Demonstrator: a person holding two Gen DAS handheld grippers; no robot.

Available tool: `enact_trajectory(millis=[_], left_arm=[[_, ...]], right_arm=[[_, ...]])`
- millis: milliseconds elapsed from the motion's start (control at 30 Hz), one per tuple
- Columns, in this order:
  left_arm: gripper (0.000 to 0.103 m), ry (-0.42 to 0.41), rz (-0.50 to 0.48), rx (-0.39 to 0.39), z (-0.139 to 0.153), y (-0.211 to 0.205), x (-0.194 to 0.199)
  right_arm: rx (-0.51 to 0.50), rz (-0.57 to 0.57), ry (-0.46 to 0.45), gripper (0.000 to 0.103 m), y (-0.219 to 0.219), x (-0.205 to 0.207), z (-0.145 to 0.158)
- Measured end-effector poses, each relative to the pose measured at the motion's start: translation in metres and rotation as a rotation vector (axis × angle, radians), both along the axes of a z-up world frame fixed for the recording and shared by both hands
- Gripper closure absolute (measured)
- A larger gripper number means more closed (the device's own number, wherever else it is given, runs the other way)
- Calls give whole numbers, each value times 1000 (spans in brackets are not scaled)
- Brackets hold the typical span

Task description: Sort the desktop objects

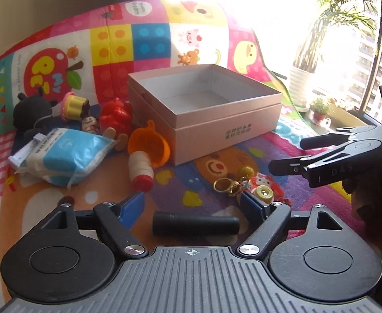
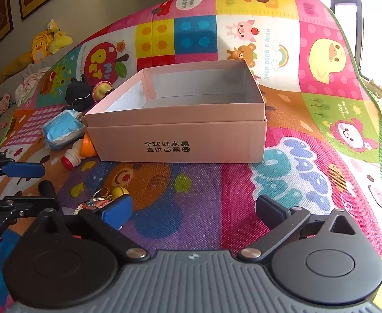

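Observation:
A pink open box (image 1: 217, 130) stands empty on the colourful play mat; it also shows in the right wrist view (image 2: 180, 140). My left gripper (image 1: 193, 206) is open, with a black cylinder (image 1: 194, 225) lying on the mat between its fingers. A gold keychain with charms (image 1: 243, 185) lies just beyond its right finger. My right gripper (image 2: 193, 208) is open and empty over the mat in front of the box. The left gripper (image 2: 21, 182) shows at the left of the right wrist view.
Left of the box lie an orange cup (image 1: 151, 146), a small bottle with a red cap (image 1: 141, 172), a blue-white packet (image 1: 63, 156), a red toy (image 1: 115, 117), a black plush (image 1: 31, 112) and a yellow-pink toy (image 1: 73, 104). Potted plants (image 1: 308, 73) stand by the window.

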State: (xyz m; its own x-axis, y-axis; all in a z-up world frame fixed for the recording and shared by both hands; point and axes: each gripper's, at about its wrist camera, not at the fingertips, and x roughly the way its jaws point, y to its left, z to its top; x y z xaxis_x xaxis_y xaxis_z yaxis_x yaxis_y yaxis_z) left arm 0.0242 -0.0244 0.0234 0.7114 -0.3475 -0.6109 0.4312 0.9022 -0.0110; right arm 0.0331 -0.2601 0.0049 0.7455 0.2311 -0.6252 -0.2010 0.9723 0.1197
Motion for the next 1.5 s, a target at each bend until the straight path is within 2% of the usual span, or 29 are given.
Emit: enact_trajectory(millis=[133,233,333,367,433,467,533,667,700,800,867,933,1000,1100,1133,1167,1200,1233,1267,1367,1500], left_arm=[[19,-58,90,50,6,-5,18],[24,-78,107,77,3,-13,39],[35,-86,88,121,-5,-18,56],[43,-78,92,124,-6,-17,60],[50,-52,101,104,-10,-10,67],[59,-54,110,104,-10,-8,68],[61,-60,113,113,-10,-5,67],[57,-69,195,134,-9,11,61],[59,-67,219,146,-9,17,59],[55,-55,299,168,-9,37,51],[49,-39,335,139,-6,52,43],[42,-17,339,65,1,66,28],[28,-10,321,20,7,73,13],[20,-18,325,6,14,79,-8],[19,-22,342,2,17,81,-11],[17,-26,355,-3,19,83,-14],[14,-31,370,-13,21,86,-14],[13,-35,383,-21,23,88,-14],[11,-37,390,-28,25,88,-14],[9,-40,395,-37,27,88,-11],[7,-35,398,-39,26,88,-11]], right_arm=[[-10,-5,-3,2,1,0,0],[-15,-10,-3,2,1,-1,0],[-17,-12,-5,2,1,-1,-1],[-16,-12,-5,2,1,-1,-1],[-16,-11,-4,2,1,-2,-1],[-15,-10,-2,2,1,-2,-1],[-14,-11,0,2,1,-2,-1],[-22,-1,-11,2,2,-4,0],[-31,3,-17,2,3,-5,1],[-65,58,-44,2,14,-10,9],[-84,127,-69,2,26,-16,17],[-87,198,-78,2,36,-21,23],[-59,314,-41,2,44,-25,27],[17,551,29,4,60,-35,32],[35,617,50,12,66,-37,33],[50,694,95,27,77,-38,32],[60,745,141,38,85,-37,31],[77,796,198,58,96,-36,30],[99,837,241,64,104,-34,29],[126,954,300,64,126,-37,29],[-19,966,229,65,146,-49,23]])
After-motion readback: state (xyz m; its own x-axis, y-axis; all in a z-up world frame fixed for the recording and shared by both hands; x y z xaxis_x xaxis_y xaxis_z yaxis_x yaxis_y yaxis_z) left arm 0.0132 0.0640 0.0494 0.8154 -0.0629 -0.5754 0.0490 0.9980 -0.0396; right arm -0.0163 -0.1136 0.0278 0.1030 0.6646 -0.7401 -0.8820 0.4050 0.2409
